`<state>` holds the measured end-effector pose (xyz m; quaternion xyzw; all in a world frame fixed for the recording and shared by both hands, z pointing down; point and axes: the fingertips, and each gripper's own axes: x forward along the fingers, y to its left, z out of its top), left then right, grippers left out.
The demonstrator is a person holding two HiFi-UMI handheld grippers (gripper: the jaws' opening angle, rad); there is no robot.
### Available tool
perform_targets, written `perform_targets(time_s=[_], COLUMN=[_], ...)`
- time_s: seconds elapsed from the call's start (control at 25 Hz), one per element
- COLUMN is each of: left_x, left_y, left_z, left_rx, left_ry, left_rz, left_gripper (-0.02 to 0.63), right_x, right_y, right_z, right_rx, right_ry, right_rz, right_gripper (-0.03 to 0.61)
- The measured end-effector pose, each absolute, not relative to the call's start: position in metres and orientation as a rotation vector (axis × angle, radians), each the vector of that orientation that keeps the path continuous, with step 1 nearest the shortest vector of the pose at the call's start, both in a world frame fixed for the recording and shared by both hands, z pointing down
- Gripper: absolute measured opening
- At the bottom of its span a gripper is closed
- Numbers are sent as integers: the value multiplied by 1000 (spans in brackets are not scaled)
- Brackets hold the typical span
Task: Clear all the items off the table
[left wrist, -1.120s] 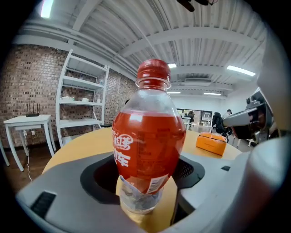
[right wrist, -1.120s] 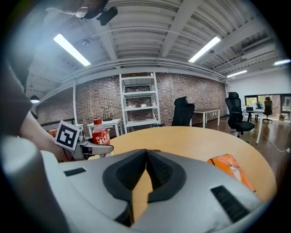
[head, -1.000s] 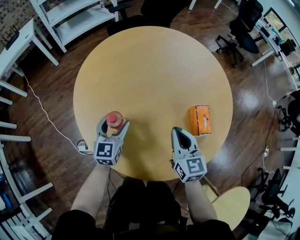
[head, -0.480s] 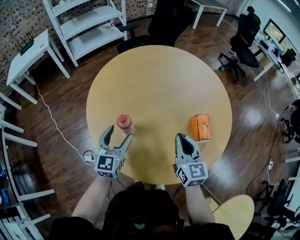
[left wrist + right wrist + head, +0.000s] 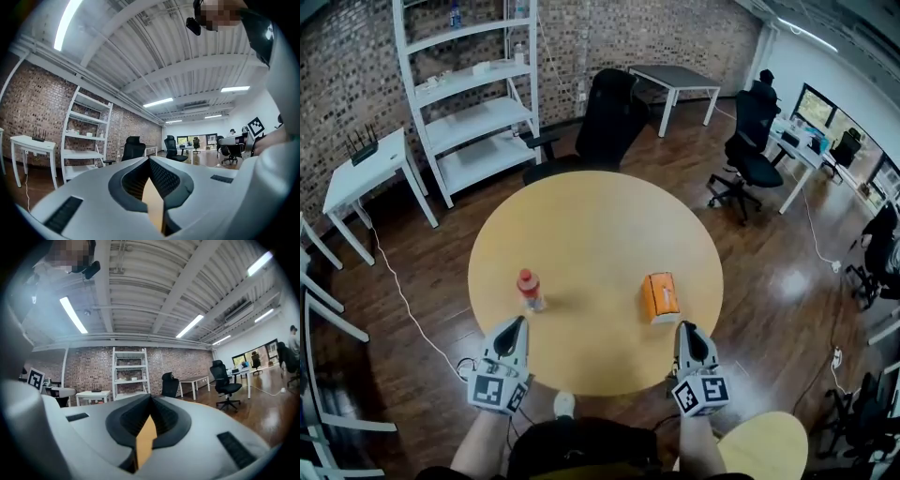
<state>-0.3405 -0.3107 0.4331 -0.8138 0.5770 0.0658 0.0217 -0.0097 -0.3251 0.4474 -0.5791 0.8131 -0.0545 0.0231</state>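
Left tongs (image 5: 517, 322) just closed, right tongs (image 5: 688, 328) together, empty; bottle (image 5: 528, 289) visible only overhead.

Bottle (image 5: 530, 289) is stood upright on the round table (image 5: 600, 220), left of centre, near the front edge. Pack (image 5: 660, 297) is laid on the same table to the right, well apart from the bottle. Office chair (image 5: 605, 127) is placed just behind the table. Shelf unit (image 5: 473, 103) is set back-left, side table (image 5: 366, 173) further left, desk (image 5: 675, 77) back-right.
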Motion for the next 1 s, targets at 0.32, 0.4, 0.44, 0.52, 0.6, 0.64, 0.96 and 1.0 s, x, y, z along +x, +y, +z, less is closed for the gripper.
perform_targets(time_s=[0.32, 0.4, 0.44, 0.52, 0.6, 0.64, 0.96, 1.0], left_x=[-306, -303, -301, -295, -291, -291, -296, -298], left_y=[-275, -272, -271, -268, -265, -264, -267, -269], left_z=[411, 410, 410, 412, 414, 414, 419, 421], left_rx=[-2481, -2484, -2489, -2507, -2524, -2526, -2533, -2533], left_ry=[1741, 1739, 1738, 1733, 1731, 1734, 1781, 1788], left_rz=[280, 284, 283, 279, 290, 295, 302, 301], left_gripper=[3, 3, 3, 3, 3, 3, 3, 3], right_x=[48, 49, 49, 52, 58, 60, 73, 72], right_y=[-286, -282, -279, -275, -272, -271, -269, -269], right_z=[450, 446, 445, 445, 448, 449, 450, 450], right_rx=[-1880, -1876, -1874, -1875, -1883, -1887, -1900, -1900], right_ry=[2385, 2379, 2379, 2389, 2400, 2402, 2405, 2407], right_rz=[-189, -181, -175, -168, -174, -181, -199, -197], right_gripper=[2, 2, 2, 1, 0, 0, 0, 0])
